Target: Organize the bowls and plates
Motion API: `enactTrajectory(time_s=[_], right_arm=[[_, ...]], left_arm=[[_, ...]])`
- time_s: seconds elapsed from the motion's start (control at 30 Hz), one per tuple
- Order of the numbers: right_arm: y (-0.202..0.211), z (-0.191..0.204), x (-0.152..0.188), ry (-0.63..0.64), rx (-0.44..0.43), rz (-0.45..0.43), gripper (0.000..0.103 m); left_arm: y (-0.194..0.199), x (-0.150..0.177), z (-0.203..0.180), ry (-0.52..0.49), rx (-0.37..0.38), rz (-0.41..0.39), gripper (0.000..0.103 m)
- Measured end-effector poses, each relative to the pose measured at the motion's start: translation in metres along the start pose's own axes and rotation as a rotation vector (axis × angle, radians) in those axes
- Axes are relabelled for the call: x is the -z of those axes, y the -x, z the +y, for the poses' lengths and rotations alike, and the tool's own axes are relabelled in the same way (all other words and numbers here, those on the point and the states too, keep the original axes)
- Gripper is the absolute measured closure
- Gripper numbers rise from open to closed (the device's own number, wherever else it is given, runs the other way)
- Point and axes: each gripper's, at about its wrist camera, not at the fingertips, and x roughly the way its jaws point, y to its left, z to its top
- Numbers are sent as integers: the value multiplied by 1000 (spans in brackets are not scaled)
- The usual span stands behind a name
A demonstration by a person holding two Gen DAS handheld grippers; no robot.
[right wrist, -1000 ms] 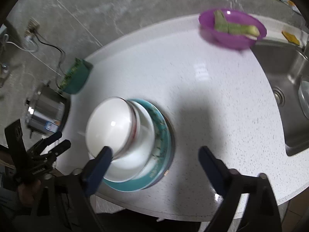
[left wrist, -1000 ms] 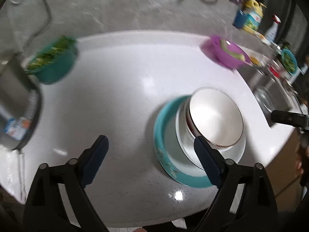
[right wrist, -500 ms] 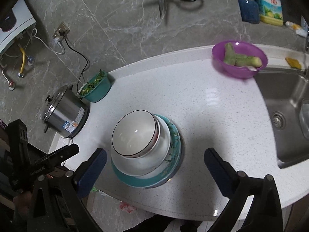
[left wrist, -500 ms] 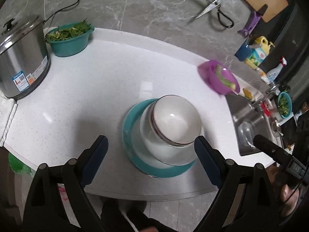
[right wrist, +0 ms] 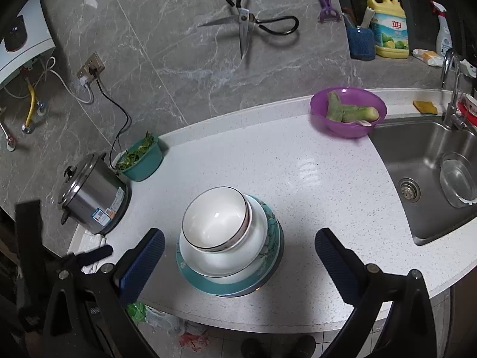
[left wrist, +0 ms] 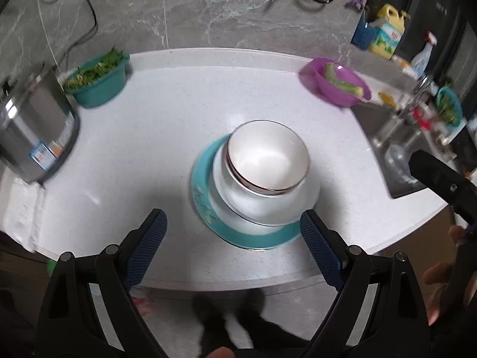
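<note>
A stack stands on the white counter: a teal plate (left wrist: 238, 235) (right wrist: 208, 283) at the bottom, a white plate (left wrist: 298, 205) (right wrist: 238, 256) on it, and a white bowl with a dark rim (left wrist: 265, 155) (right wrist: 214, 220) on top. My left gripper (left wrist: 232, 238) hangs above the counter's near edge, its jaws opening wide, nothing between them. My right gripper (right wrist: 238, 256) is open too, held above and in front of the stack without touching it. In the right wrist view the left gripper (right wrist: 89, 256) shows at the lower left.
A steel cooker (right wrist: 92, 197) and a teal tub of greens (right wrist: 140, 158) stand at the left. A purple bowl with vegetables (right wrist: 348, 110) sits by the sink (right wrist: 423, 161). Scissors (right wrist: 247, 26) hang on the wall; bottles (right wrist: 390, 26) line the back ledge.
Both grippers have pulled back and up from the stack, so more counter, wall and floor show. The stack stays where it was, with nothing held.
</note>
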Motion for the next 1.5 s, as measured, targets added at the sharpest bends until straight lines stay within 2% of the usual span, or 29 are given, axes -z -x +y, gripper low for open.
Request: enactTrajectory(time_s=[0.1,0.23,0.37,0.7,0.8,0.83,0.93,1.0,1.13,1.2,1.37,1.5], right_arm=[[7,5,1,-4,9,-18,0],[13,9,5,1,15,-31,0],[16,11,6,10,23,-37,0],[20,10,9,22,62,-19,0],[23,14,8,34,57,-23,0],[24,15,8,40,55,-26,0],[27,18,7,49,47,-34,0],[29,19,7,50,44,-42,0],[32,22,6,53,38,-51,0],[33,23,6,55,35,-51,0],[33,23,6,52,36,-48,0],[33,22,7,49,45,-45,0]], left_arm=[[10,3,4,-7,-45,-60,0],[31,5,3,-10,-24,-155,0],[36,8,0,-23,-6,-148,0],[42,5,-1,-30,-92,-124,0],[42,5,-3,-22,-94,-100,0],[41,4,-3,-16,-105,-90,0],[34,3,-2,-12,-217,-37,0],[34,2,-1,-17,-241,-53,0],[39,2,8,53,-188,-71,0],[37,0,13,84,-209,-55,0],[33,0,13,74,-197,-37,0],[35,1,8,64,-160,-46,0]])
